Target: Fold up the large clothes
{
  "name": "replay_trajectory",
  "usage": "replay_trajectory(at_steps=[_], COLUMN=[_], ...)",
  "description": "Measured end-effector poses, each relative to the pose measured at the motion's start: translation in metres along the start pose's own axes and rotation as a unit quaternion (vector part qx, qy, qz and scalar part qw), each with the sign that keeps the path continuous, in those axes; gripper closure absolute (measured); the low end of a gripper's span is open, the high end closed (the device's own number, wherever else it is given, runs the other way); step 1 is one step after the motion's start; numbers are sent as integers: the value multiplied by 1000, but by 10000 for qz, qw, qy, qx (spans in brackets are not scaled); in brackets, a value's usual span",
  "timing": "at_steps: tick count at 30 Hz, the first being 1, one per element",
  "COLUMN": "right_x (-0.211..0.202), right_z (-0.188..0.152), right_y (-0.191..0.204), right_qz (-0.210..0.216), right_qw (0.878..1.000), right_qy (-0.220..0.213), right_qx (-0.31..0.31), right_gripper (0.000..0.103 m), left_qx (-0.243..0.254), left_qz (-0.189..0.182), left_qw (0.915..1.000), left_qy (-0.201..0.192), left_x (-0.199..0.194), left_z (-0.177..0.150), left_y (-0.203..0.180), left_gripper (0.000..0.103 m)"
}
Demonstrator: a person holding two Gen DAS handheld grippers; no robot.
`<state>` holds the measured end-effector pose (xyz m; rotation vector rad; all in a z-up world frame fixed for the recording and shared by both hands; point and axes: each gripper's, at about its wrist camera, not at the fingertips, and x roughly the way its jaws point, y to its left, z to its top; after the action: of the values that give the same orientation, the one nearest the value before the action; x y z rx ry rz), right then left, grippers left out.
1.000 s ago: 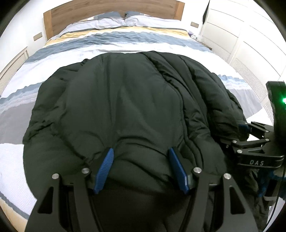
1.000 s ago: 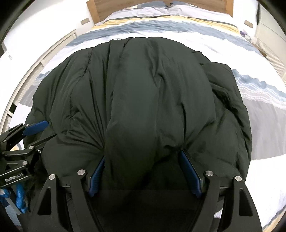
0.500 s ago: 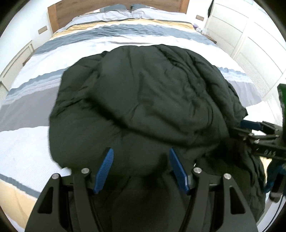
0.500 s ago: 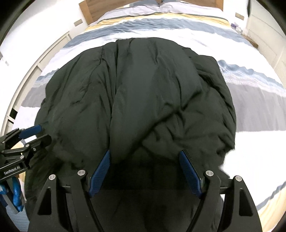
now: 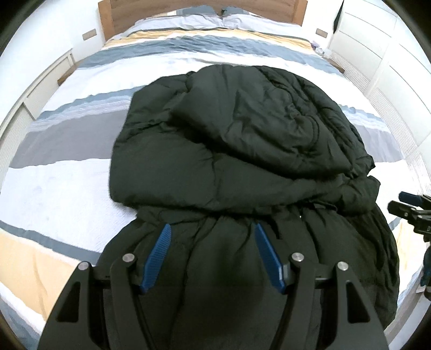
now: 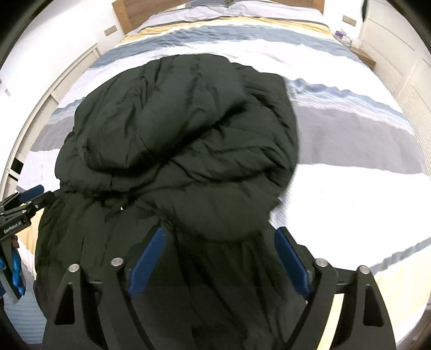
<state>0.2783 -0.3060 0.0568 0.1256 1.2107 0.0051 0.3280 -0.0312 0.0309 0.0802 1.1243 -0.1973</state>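
A large dark green padded coat [image 5: 242, 140] [image 6: 183, 129] lies on the striped bed, its far part doubled over in a thick fold toward me. My left gripper [image 5: 212, 226] is over the coat's near part, its blue pads closed on a wide bunch of the fabric. My right gripper [image 6: 220, 228] hangs over the same near part, further right. Its jaws are opening: coat fabric lies between them, and the right-hand pad [image 6: 291, 255] stands off the cloth. Each gripper shows at the edge of the other's view: the right gripper [image 5: 412, 212], the left gripper [image 6: 21, 204].
The bed's striped duvet [image 5: 67, 188] in white, grey, blue and yellow spreads around the coat. A wooden headboard [image 5: 121, 16] and pillows [image 5: 202, 18] are at the far end. White cabinets [image 5: 390, 53] line the right wall, and a low white unit [image 5: 40, 88] runs along the left.
Both grippers have drawn back and up from the coat, so more of the bed shows. The coat's far part now lies doubled over toward me. The right jaws stand wider.
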Motion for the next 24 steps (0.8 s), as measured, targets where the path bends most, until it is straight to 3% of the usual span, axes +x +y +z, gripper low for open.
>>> replay_trajectory(at_steps=[17,24], right_x=[-34,-36], right_z=[-29,-37], right_y=[-43,-42], right_qz=[-165,-183], right_qw=[9993,9993], right_qy=[93,144], right_qx=[317,295], right_gripper=[10,9], left_qx=[-170,-341], left_qz=[440,500], left_qw=[9988,9981], left_qy=[93,145], left_x=[-19,-20], left_z=[-25,-34], left_y=[13,26], left_gripper=[39,31])
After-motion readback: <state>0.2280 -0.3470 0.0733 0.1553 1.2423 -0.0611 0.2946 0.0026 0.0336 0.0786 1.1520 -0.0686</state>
